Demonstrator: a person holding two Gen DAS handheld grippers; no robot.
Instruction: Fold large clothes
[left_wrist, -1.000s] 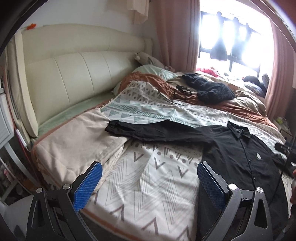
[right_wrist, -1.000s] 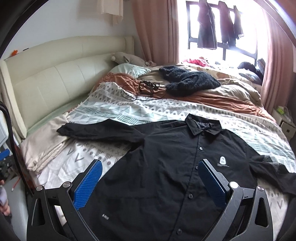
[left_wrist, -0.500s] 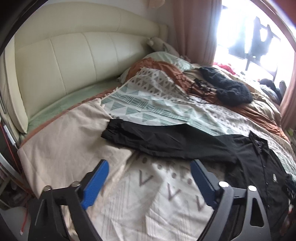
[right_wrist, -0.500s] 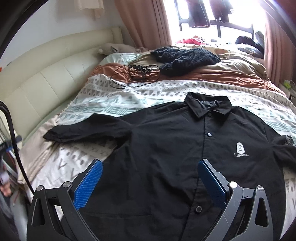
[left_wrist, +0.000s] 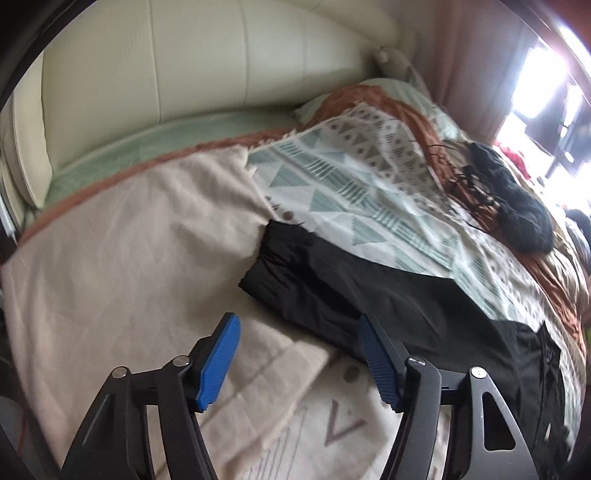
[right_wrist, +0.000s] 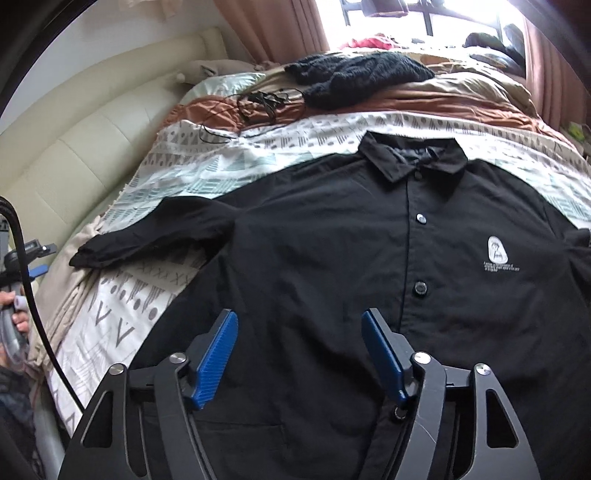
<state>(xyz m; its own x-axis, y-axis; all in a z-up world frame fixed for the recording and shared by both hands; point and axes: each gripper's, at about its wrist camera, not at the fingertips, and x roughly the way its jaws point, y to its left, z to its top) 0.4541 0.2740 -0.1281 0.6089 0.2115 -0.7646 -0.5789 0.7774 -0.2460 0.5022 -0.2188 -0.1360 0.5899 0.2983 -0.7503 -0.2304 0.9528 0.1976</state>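
Note:
A black button-up shirt (right_wrist: 332, 258) lies face up and spread flat on the bed, collar at the far side, with a white logo on its chest. Its left sleeve (left_wrist: 332, 280) stretches out toward the beige blanket, and its cuff lies just ahead of my left gripper. My left gripper (left_wrist: 299, 354) is open and empty, low over the bed near that cuff. My right gripper (right_wrist: 299, 350) is open and empty, hovering just above the shirt's lower front. The right sleeve runs out of view.
A patterned white and green cover (left_wrist: 351, 192) and a beige blanket (left_wrist: 129, 258) lie under the shirt. A dark knitted garment (right_wrist: 354, 74) and a tangle of black cable (right_wrist: 258, 103) lie beyond the collar. A cream padded headboard (left_wrist: 184, 74) stands at left.
Both grippers have moved forward and down toward the bed. The left one has closed in on the sleeve cuff, the right one on the shirt's front. Both stayed open.

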